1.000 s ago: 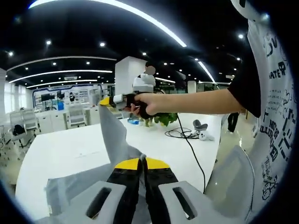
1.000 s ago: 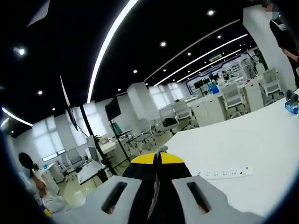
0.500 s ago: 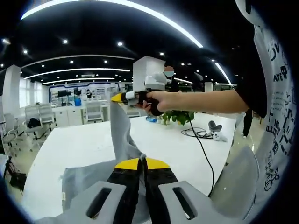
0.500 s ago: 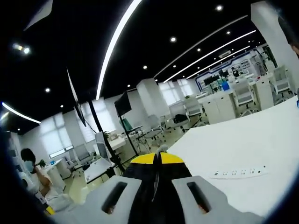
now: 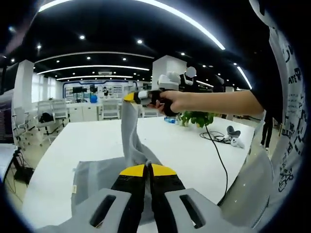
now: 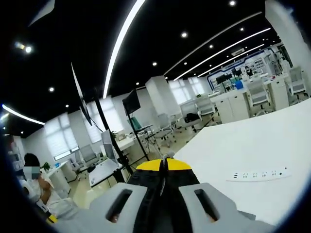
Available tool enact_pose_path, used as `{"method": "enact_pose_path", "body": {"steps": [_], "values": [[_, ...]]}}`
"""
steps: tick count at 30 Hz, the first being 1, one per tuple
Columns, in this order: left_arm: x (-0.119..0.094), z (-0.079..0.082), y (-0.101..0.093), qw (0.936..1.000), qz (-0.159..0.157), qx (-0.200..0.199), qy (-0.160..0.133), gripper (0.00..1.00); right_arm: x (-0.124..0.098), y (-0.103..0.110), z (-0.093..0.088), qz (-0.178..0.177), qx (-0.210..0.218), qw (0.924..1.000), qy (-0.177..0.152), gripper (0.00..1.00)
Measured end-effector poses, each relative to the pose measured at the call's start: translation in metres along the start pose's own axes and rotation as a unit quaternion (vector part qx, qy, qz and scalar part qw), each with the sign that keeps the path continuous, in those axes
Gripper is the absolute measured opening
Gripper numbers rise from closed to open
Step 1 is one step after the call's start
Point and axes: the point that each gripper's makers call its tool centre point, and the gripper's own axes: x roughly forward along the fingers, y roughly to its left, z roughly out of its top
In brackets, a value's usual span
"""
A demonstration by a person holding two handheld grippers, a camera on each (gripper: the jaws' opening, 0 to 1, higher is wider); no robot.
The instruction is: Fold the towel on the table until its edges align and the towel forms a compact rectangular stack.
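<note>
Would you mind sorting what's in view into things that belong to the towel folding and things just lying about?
Job: towel; left gripper; right gripper, both shut on it; table.
Lying about: cable; plant; power strip; chairs.

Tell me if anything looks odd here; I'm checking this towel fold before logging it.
Nothing looks damaged or spilled. The grey towel is mid-fold: the left gripper and right gripper each pinch a corner and hold it up, with the rest bunched unevenly on the white table. A black cable trails nearby.
</note>
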Motion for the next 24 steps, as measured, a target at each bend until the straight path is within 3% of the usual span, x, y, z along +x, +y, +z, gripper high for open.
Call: {"method": "enact_pose_path", "body": {"steps": [15, 18, 24], "values": [[-0.019, -0.029, 0.038, 0.9964, 0.062, -0.058, 0.006, 0.02, 0.038, 0.012, -0.042, 0.004, 0.0, 0.9992, 0.04, 0.0], [-0.023, -0.043, 0.053, 0.9926, 0.097, -0.071, 0.015, 0.02, 0.046, 0.013, -0.051, 0.001, 0.001, 0.999, 0.045, 0.0], [-0.029, -0.063, 0.073, 0.9853, 0.132, -0.108, 0.014, 0.02, 0.063, 0.012, -0.076, -0.009, 0.009, 0.9979, 0.063, 0.0]]}}
